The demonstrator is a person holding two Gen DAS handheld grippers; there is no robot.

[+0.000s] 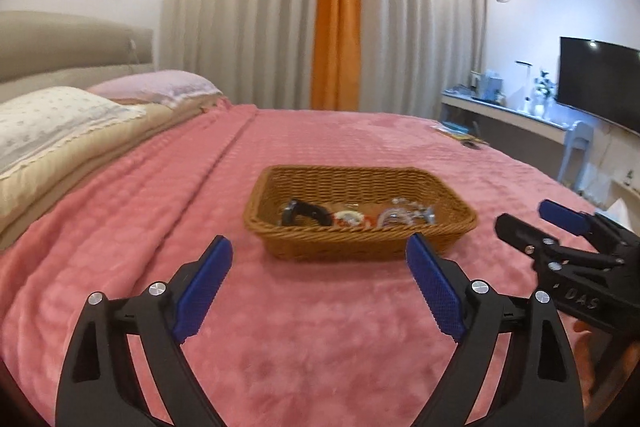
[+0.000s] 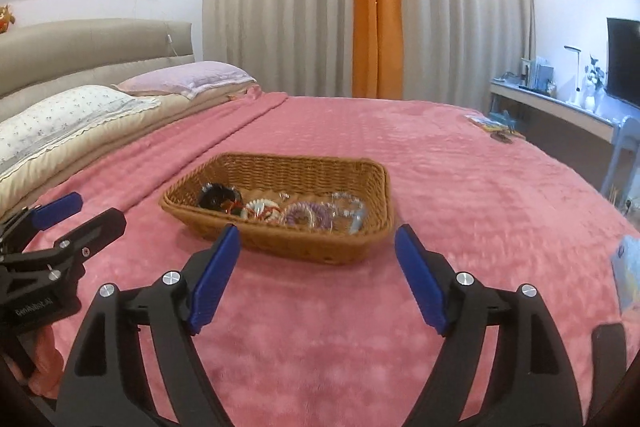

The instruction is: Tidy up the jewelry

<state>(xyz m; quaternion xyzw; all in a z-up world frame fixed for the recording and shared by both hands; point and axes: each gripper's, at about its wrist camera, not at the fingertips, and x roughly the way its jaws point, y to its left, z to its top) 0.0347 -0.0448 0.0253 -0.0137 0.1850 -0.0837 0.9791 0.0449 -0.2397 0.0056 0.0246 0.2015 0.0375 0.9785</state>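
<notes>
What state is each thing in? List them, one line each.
left tool: open, empty, short of the basket.
right tool: open, empty, short of the basket.
wicker basket: upright on the pink blanket, holding jewelry.
bracelets: lying loose inside the basket.
curtains: drawn shut.
television: off, screen dark.

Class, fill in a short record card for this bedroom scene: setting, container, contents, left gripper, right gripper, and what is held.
setting: bed with a pink blanket, two pillows by the headboard
container: wicker basket resting on the blanket
contents: bracelets and hair ties, including a black item, a white ring and a purple coil
left gripper: jaws open, nothing between them, short of the basket
right gripper: jaws open, nothing between them
held: nothing
</notes>
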